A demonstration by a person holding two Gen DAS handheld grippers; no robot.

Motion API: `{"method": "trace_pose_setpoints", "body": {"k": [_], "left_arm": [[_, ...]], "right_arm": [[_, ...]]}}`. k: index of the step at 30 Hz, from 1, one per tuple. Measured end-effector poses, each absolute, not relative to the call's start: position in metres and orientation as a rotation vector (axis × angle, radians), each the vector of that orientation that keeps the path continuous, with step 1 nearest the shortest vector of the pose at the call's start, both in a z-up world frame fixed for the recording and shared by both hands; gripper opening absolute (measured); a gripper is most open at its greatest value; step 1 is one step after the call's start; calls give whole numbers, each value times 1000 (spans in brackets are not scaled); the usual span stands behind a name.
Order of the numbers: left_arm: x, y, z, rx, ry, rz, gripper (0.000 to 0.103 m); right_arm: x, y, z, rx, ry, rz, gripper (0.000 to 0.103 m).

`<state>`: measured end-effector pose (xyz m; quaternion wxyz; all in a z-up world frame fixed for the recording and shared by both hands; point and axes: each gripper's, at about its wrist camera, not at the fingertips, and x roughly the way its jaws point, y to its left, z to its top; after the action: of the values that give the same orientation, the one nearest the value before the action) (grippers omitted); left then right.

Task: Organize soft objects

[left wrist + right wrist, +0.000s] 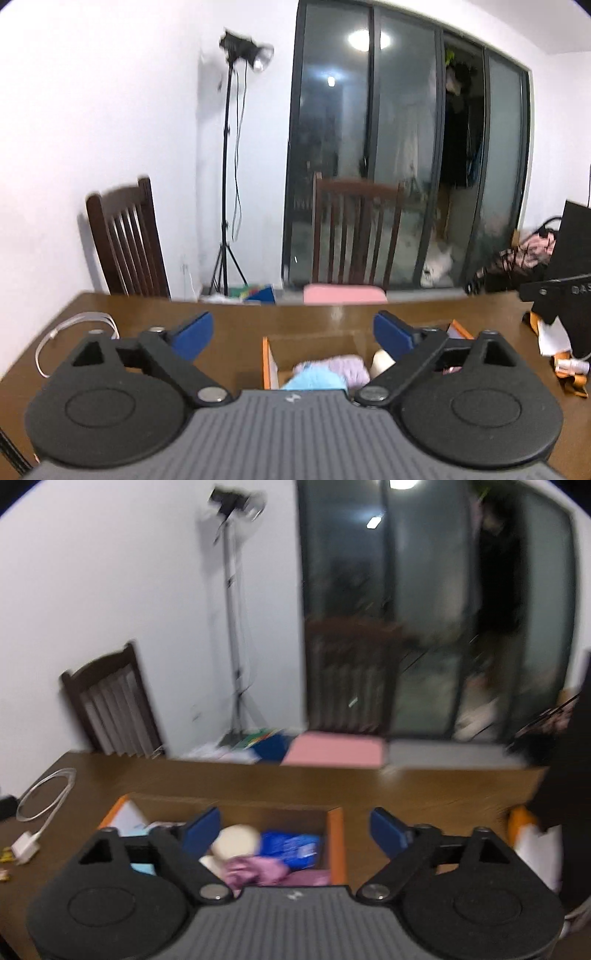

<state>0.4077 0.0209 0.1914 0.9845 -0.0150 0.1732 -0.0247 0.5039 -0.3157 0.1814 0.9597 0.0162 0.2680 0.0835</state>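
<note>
Open cardboard box [334,843] on the counter [258,782], loosely packed: purple knit [255,871], blue packet [290,845], cream roll [236,840], light-blue fluff [314,380]. Probably light and squashy; best pinched mid-bulk. Left gripper [293,334] and right gripper [295,830]: jaws spread wide, empty, raised above the box.

Glossy brown wooden table [295,317], cardboard box [336,834] of fuzzy cloth [347,369], matt black plastic fingers [199,332].
</note>
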Motion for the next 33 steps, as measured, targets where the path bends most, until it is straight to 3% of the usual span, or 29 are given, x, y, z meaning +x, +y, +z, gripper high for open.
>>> {"method": "trace_pose_setpoints", "body": {"k": [9, 15, 22, 33], "left_arm": [[372, -14, 207, 7, 277, -36, 99], [308, -16, 194, -32, 188, 15, 102], [211, -31, 142, 19, 134, 25, 102], [10, -43, 58, 47, 75, 18, 103]], "right_arm": [[451, -337, 197, 68, 457, 204, 90], [406, -342, 188, 97, 404, 213, 92], [299, -340, 128, 25, 252, 221, 97], [101, -327, 39, 114, 219, 285, 101]]}}
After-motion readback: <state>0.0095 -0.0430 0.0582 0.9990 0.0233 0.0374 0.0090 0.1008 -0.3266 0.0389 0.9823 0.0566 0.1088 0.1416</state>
